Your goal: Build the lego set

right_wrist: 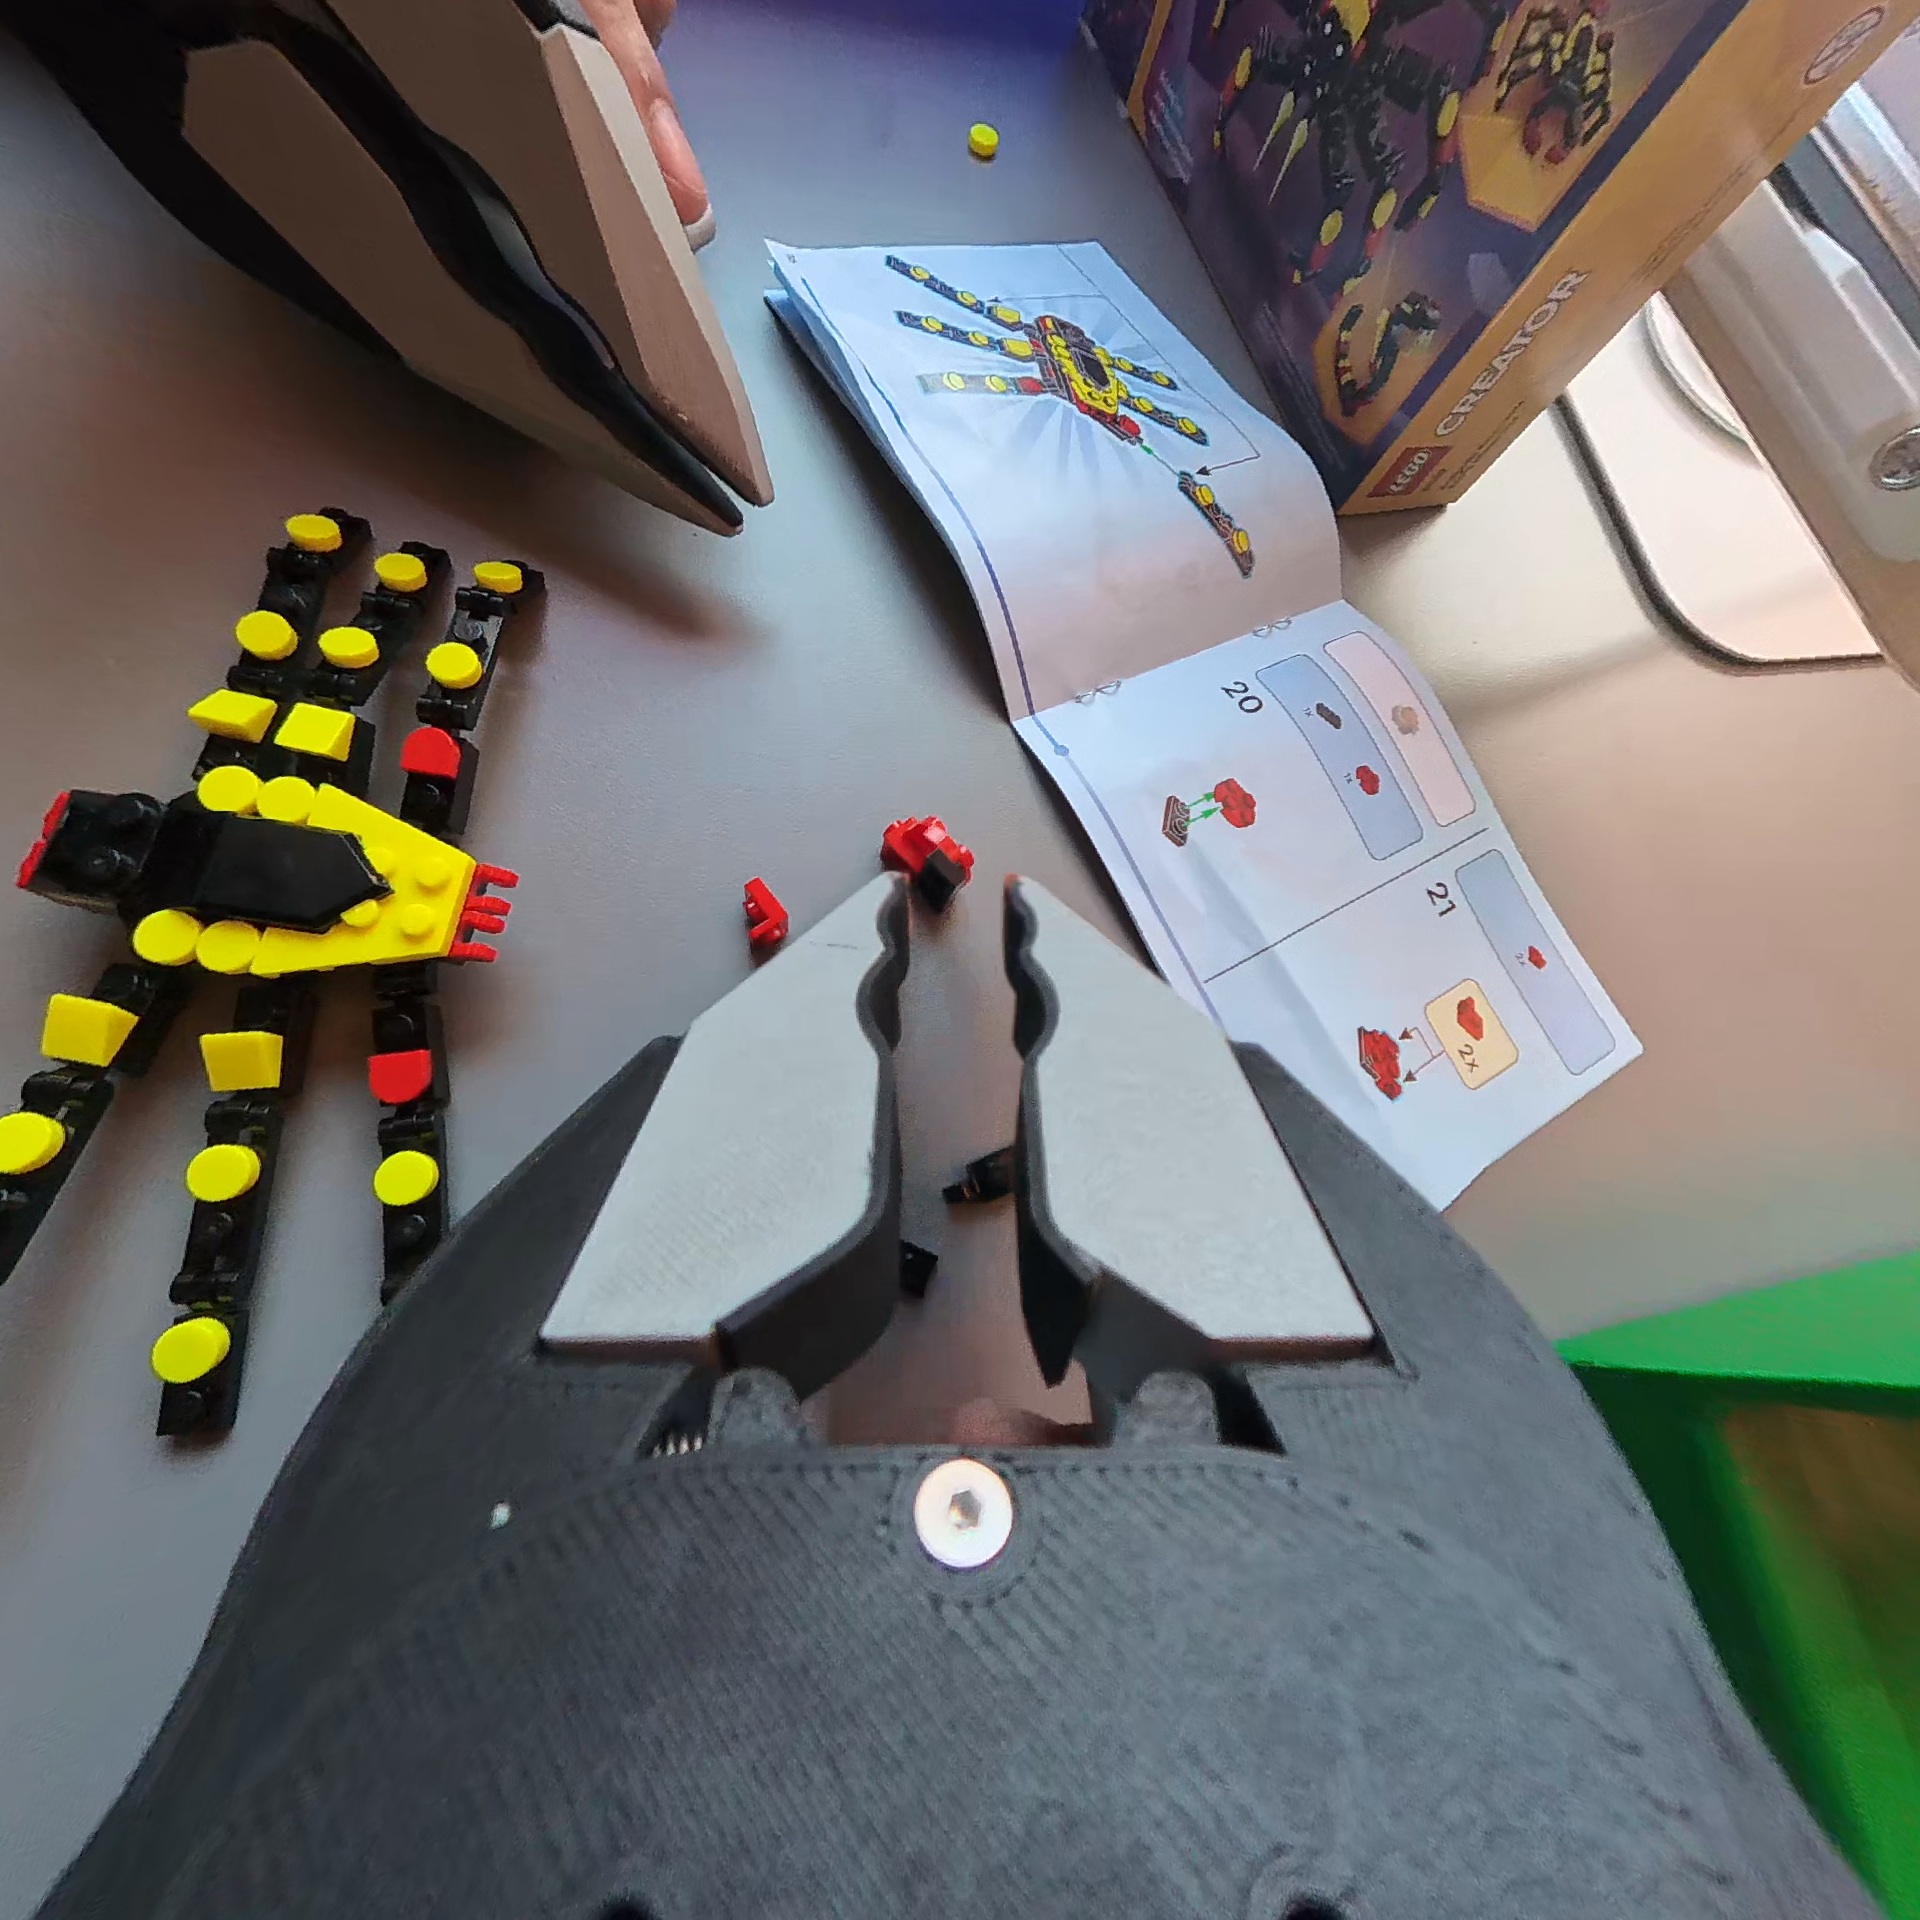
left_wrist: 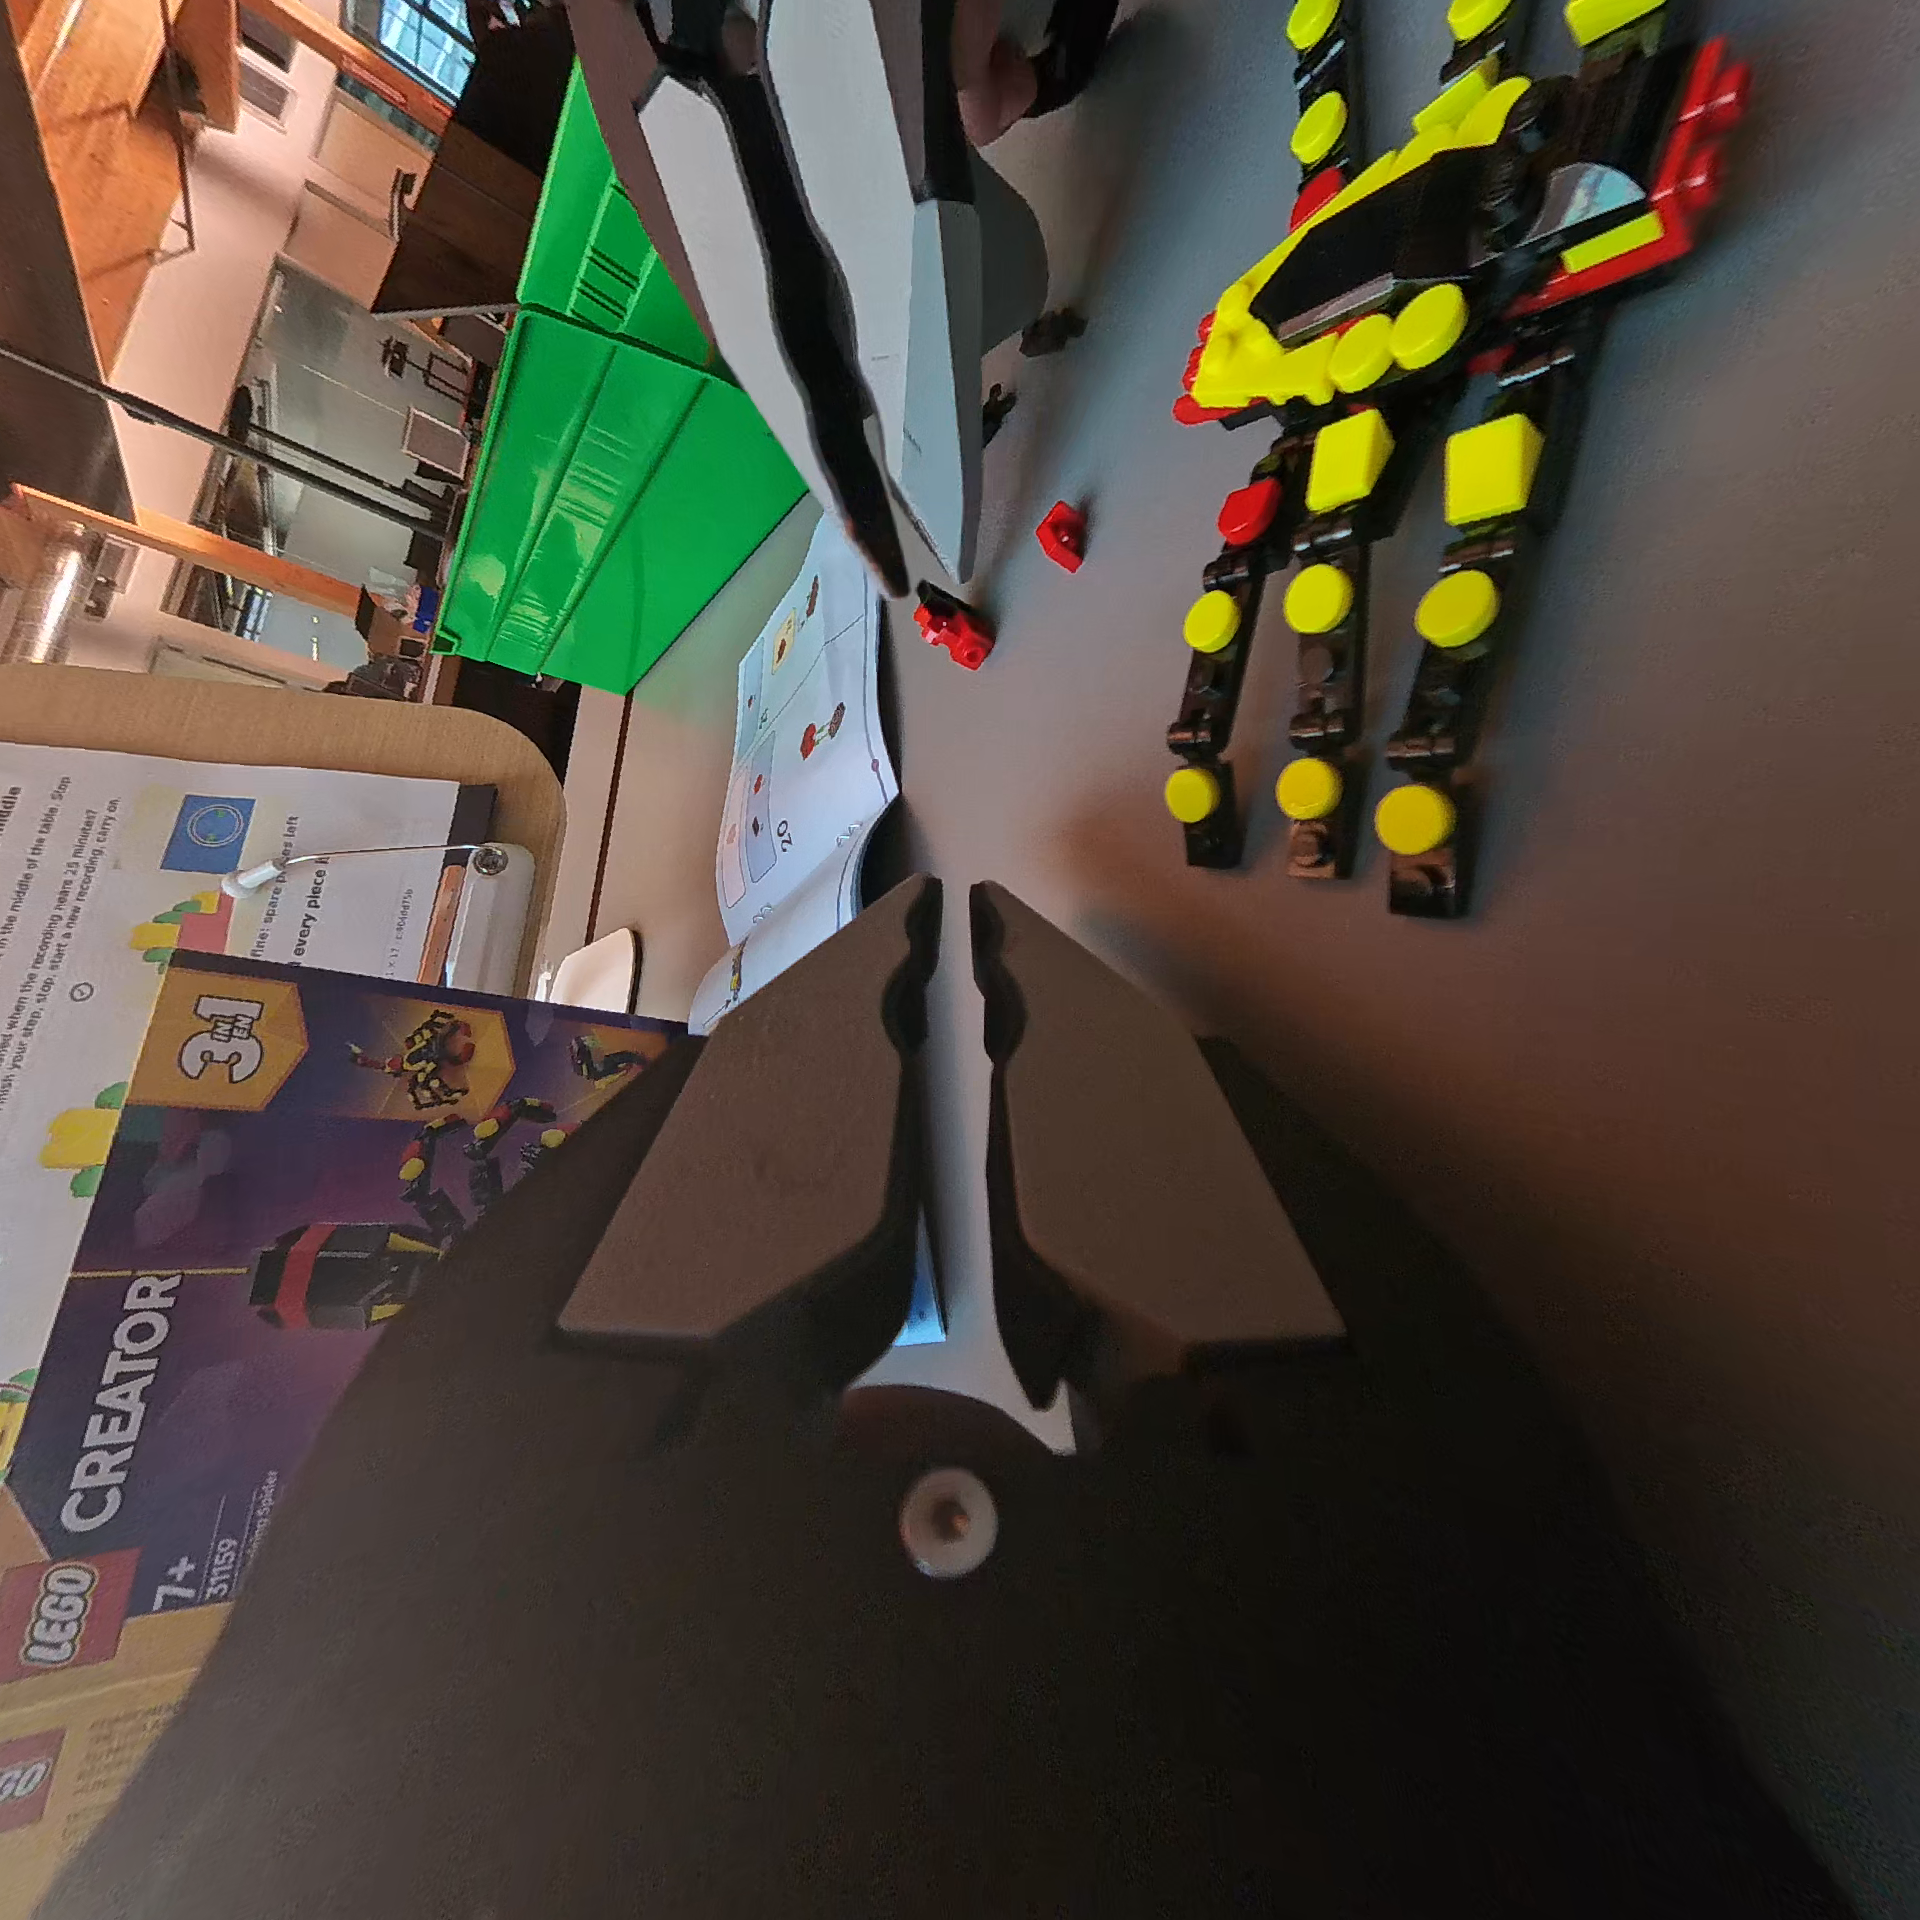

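A yellow and black spider model (right_wrist: 260, 883) lies flat on the grey table (right_wrist: 644, 727); it also shows in the left wrist view (left_wrist: 1382, 312). A small red and black brick assembly (right_wrist: 928, 857) lies on the table just beyond my right gripper's (right_wrist: 956, 883) fingertips, close to the left tip. The right jaws stand apart and neither pad presses on it. The left wrist view shows the same assembly (left_wrist: 954, 623) just past the right gripper's tips (left_wrist: 925, 577). A loose red bracket piece (right_wrist: 766, 912) lies to its left. My left gripper (left_wrist: 956, 894) is shut with nothing between its fingers, low over the table.
The open instruction booklet (right_wrist: 1195, 644) lies to the right and the set's box (right_wrist: 1455, 208) behind it. A green bin (left_wrist: 623, 468) stands at the table's edge. Two small black pieces (right_wrist: 977, 1174) lie under the right gripper. A yellow round stud (right_wrist: 982, 138) lies far back. The tips of one gripper are about 9 cm away from the tips of the other.
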{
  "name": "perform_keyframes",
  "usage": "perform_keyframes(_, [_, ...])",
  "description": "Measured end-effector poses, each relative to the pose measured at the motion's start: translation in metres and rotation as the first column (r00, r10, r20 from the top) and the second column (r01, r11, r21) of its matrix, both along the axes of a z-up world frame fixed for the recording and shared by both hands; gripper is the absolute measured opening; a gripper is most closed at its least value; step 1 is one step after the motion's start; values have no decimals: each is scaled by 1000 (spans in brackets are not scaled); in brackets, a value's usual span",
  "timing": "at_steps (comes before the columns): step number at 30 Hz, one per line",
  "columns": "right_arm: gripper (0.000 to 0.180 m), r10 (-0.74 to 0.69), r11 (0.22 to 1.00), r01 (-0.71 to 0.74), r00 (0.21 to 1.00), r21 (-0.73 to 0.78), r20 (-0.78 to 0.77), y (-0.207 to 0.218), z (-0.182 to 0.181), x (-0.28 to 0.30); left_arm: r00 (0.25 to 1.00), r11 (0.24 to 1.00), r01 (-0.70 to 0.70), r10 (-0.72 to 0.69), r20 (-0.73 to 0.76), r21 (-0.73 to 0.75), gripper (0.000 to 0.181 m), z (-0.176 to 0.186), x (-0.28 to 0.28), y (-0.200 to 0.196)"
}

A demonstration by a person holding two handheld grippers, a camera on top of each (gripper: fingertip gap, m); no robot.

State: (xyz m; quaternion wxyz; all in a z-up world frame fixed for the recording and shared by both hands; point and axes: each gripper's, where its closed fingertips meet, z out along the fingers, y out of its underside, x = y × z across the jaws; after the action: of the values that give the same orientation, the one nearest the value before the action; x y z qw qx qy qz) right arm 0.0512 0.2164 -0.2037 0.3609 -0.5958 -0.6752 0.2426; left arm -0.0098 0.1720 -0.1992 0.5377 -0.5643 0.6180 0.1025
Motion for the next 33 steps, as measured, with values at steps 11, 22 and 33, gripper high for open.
perform_keyframes(11, [6, 41, 995, -41, 999, 90, 1, -1, -1, -6, 1000, 1000, -2, 2, -2, 1, 2, 0, 0, 0])
perform_keyframes(22, [7, 135, 983, -173, 901, -56, -412, -33, 67, -34, 974, 1000, -3, -3, 227, 26, 13, 36, 12, -3])
perform_keyframes(33, [6, 192, 978, -207, 864, 21, -465, -56, 81, -59, 937, 993, -33, -8, 350, 111, 9, 71, 13, -10])
